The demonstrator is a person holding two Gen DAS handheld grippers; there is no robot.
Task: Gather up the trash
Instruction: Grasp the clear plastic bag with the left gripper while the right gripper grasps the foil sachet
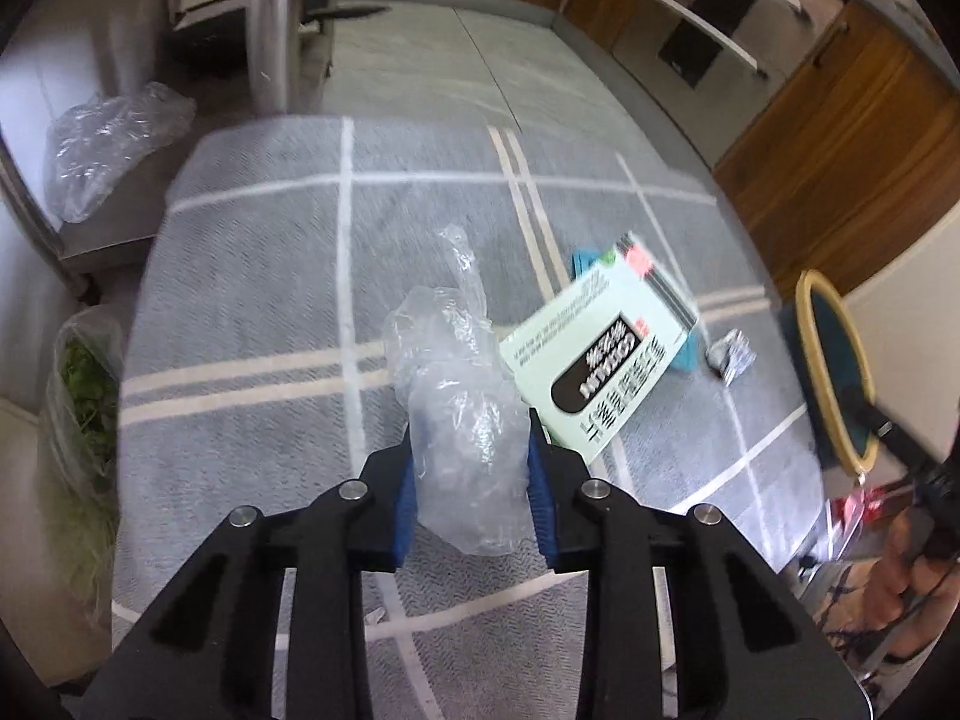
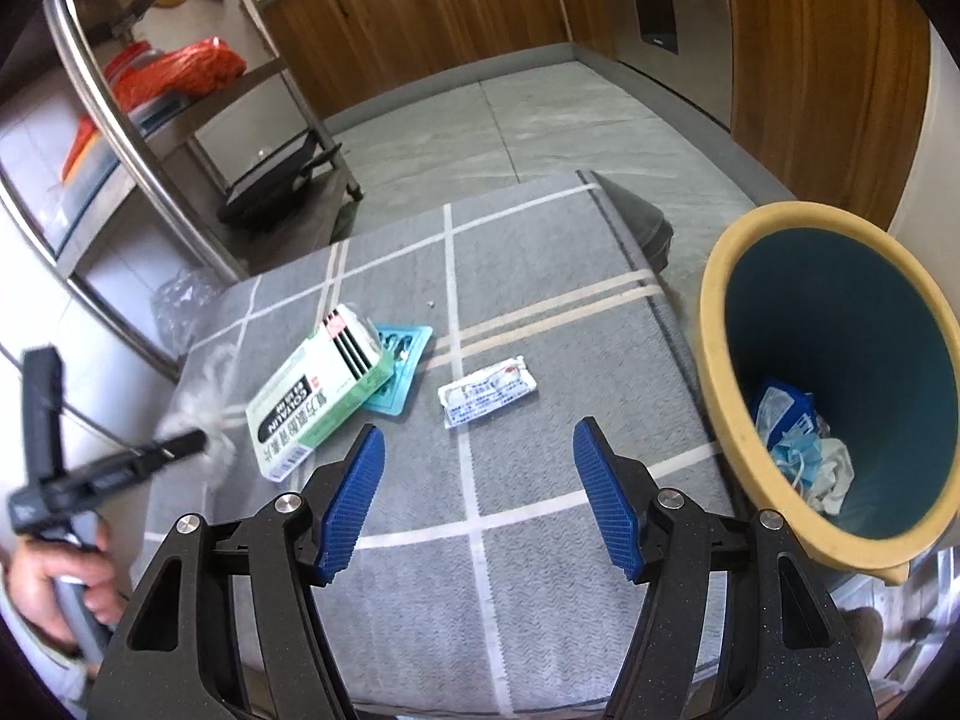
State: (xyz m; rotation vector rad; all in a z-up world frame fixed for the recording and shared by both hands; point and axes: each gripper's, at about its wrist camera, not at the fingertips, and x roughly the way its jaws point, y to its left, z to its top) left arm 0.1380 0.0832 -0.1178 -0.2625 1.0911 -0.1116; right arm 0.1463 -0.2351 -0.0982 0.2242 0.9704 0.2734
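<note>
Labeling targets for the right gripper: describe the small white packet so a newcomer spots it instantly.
Start at the grey checked cloth covering the table. The white packet lies flat near its middle, between the green-and-white box and the yellow-rimmed bin. It is the only flat crinkled sachet, touching nothing.

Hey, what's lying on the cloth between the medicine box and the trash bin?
A small white printed sachet lies flat between the medicine box and the trash bin, with bare grey checked cloth on either side. The right wrist view shows this best.
</note>
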